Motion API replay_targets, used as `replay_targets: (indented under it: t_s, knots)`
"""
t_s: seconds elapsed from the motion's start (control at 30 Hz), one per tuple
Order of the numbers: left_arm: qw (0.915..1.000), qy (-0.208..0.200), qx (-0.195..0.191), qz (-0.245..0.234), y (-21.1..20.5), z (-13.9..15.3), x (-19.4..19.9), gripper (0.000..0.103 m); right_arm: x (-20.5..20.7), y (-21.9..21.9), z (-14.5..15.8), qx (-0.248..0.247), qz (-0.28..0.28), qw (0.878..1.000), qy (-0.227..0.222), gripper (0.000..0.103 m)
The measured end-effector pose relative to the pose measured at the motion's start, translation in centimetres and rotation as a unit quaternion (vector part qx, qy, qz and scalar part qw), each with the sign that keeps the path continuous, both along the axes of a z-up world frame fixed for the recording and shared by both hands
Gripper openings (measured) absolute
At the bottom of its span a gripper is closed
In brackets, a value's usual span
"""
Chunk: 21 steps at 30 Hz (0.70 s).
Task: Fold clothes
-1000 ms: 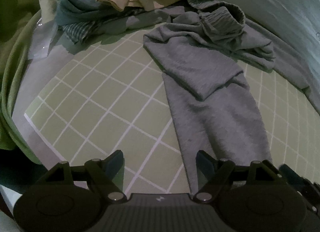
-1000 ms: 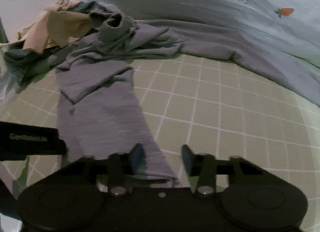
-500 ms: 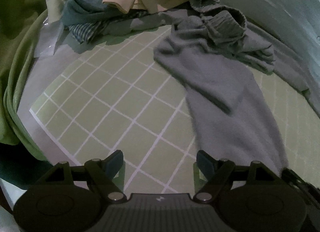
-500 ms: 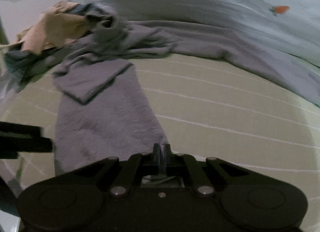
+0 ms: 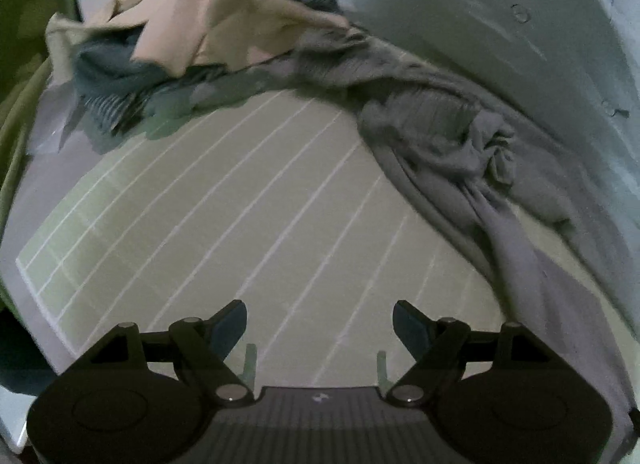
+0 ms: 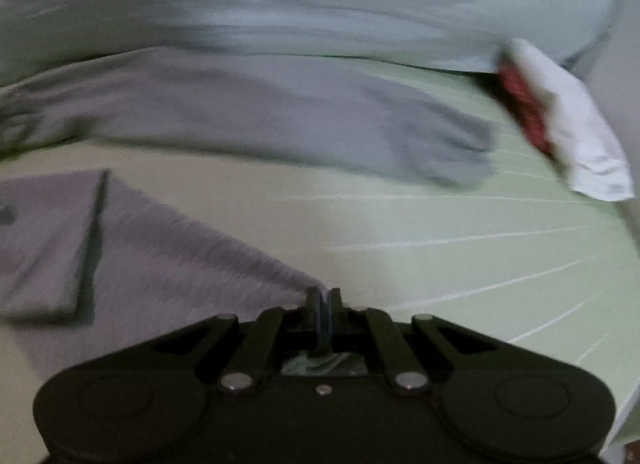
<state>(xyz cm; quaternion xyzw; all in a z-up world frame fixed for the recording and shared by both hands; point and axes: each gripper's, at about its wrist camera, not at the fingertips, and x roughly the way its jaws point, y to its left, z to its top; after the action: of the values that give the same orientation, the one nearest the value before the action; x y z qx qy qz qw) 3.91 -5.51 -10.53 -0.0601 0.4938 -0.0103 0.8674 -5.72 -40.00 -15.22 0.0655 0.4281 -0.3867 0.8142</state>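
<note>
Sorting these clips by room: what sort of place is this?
Probably a bedroom: a pale bedcover with small prints lies behind a green gridded mat, where a heap of loose beige and grey clothes waits.

- Trousers [image 5: 460,136]: plain grey.
- Mat [image 5: 240,204]: pale green, white grid lines.
- Top garment on the pile [image 5: 208,16]: beige.
- Bedsheet [image 6: 320,12]: pale blue-green, orange mark.
- Grippers [image 6: 324,300]: black.

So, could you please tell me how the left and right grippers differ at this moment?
The left gripper has its jaws wide apart with nothing between them; the right gripper is shut on a corner of the grey garment. Both are the same black design, angled down over the green grid mat.
</note>
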Motion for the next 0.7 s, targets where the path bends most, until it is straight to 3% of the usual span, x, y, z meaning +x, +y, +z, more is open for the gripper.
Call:
replay_targets:
  t_s: [0.13,0.23,0.27,0.33,0.53,0.63,0.7]
  knots:
    - [0.9999,-0.009,-0.011,-0.006,-2.5,1.1,1.3,0.081,-0.3,-7.0,-0.6,-0.04,-0.047,0.997,0.035,0.004]
    - [0.9995,-0.02,-0.023,-0.011,-4.4,1.6,2.8,0.081,-1.0,-10.8,0.5,-0.017,-0.084,0.996,0.026,0.007]
    - [0.9993,-0.023,-0.027,-0.011,-5.0,1.8,3.4,0.081,-1.3,-11.7,0.9,-0.007,-0.095,0.995,0.018,0.011]
    - [0.9991,-0.028,-0.032,-0.011,-6.0,1.7,5.0,0.081,-1.8,-12.4,1.8,0.01,-0.102,0.995,-0.007,0.03]
    - [0.9989,-0.023,-0.039,-0.011,-8.3,1.6,9.9,0.082,-2.3,-13.1,3.0,0.081,-0.148,0.983,-0.075,0.061]
    - [0.9989,-0.022,-0.035,-0.022,-9.2,1.3,11.6,0.082,-1.9,-13.7,2.0,0.129,-0.167,0.974,-0.088,0.072]
    - [0.9989,-0.02,-0.034,-0.027,-9.4,1.0,12.5,0.082,-1.5,-13.7,1.2,0.141,-0.172,0.972,-0.079,0.073]
